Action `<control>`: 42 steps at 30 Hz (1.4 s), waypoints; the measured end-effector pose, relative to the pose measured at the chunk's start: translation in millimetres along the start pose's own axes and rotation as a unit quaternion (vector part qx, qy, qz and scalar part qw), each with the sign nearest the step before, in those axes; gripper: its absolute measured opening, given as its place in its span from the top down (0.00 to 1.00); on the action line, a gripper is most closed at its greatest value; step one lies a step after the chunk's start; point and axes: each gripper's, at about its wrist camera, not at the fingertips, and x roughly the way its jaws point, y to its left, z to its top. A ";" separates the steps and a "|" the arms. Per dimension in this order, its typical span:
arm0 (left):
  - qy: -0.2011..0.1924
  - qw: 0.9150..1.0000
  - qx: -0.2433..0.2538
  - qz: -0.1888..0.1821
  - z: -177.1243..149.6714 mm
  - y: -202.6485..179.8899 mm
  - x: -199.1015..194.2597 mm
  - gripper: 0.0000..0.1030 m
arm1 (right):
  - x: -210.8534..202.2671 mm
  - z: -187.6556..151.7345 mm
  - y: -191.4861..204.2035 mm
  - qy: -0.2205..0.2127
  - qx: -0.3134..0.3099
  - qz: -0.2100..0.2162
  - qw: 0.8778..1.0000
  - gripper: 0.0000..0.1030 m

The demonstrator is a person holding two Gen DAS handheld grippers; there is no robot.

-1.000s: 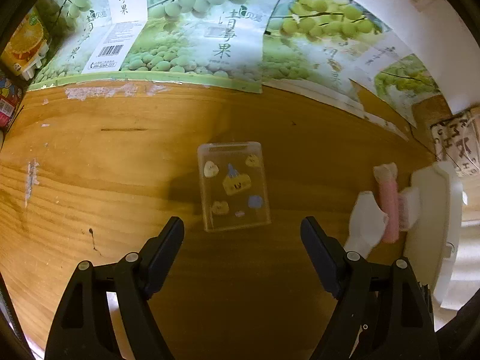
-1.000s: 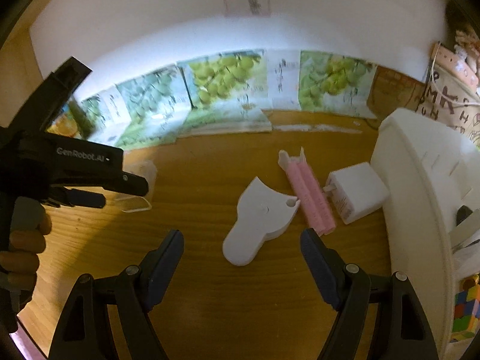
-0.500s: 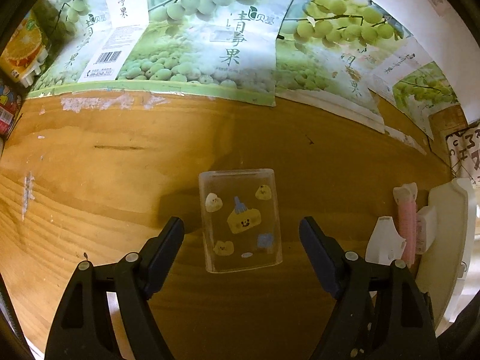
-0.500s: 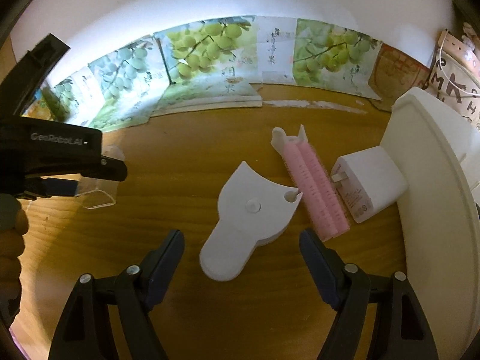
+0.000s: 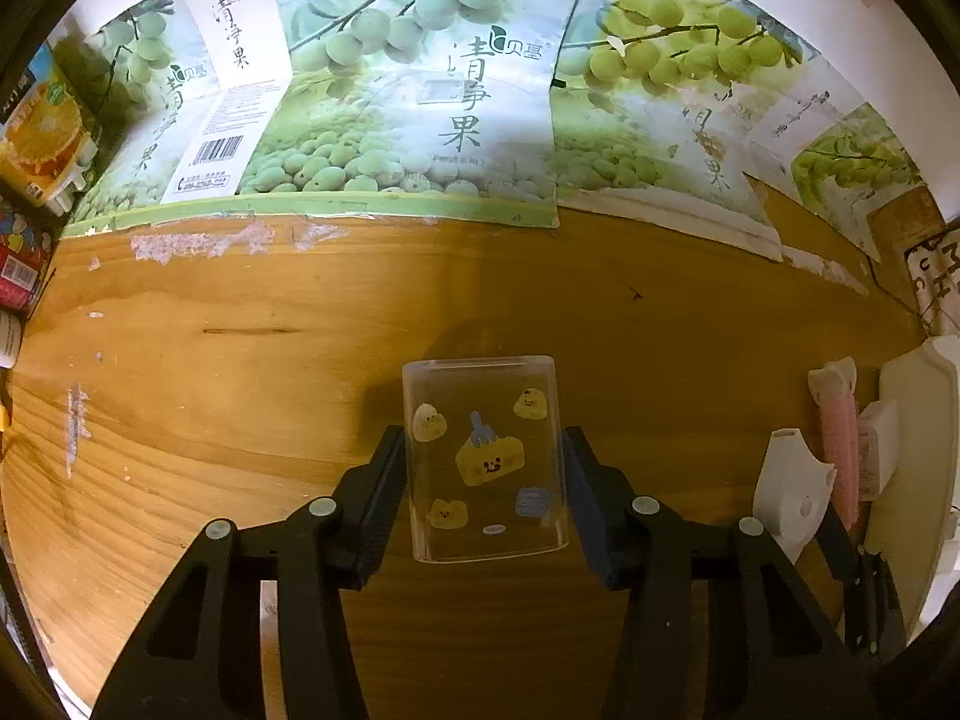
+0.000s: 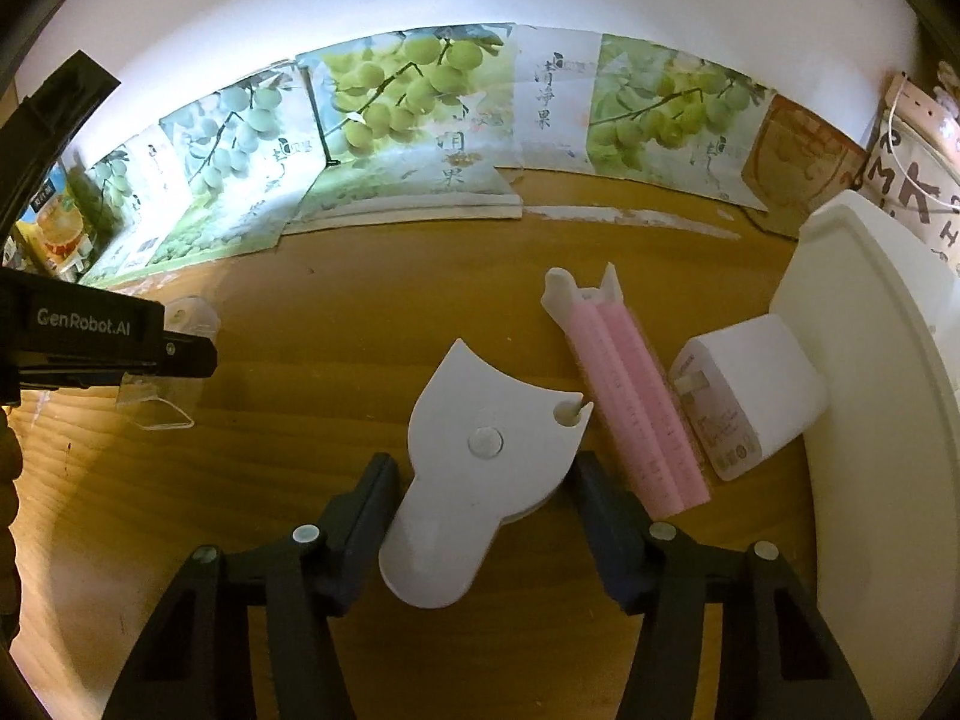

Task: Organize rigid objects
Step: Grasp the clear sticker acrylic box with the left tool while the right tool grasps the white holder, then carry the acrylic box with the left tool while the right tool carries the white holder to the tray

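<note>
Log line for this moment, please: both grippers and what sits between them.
left gripper: closing, clear box between jaws | right gripper: closing, white flat piece between jaws | both things on table

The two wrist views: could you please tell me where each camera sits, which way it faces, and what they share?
Left wrist view: on the left gripper, looking steeply down at the wooden table; its closing fingers flank a clear box.
Right wrist view: on the right gripper, angled down; its closing fingers flank a white flat piece. The left gripper and a hand show at left.
Shared: clear box, white flat piece, pink roller, white charger, white tray, grape cartons.
</note>
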 end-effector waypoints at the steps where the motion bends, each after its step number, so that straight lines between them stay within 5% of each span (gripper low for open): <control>1: -0.001 1.000 0.001 -0.001 0.5 0.5 0.1 0.47 | -0.2 0.0 0.0 -0.001 0.000 0.001 1.000 0.44; 20: -0.017 1.000 -0.007 -0.009 -21.7 21.3 -33.9 0.48 | -39.2 1.2 14.2 -0.031 -0.029 0.044 0.998 0.49; 42: -0.032 0.999 0.028 -0.018 -91.8 15.1 -74.6 0.48 | -127.4 -21.2 34.2 -0.071 -0.099 0.069 0.990 0.49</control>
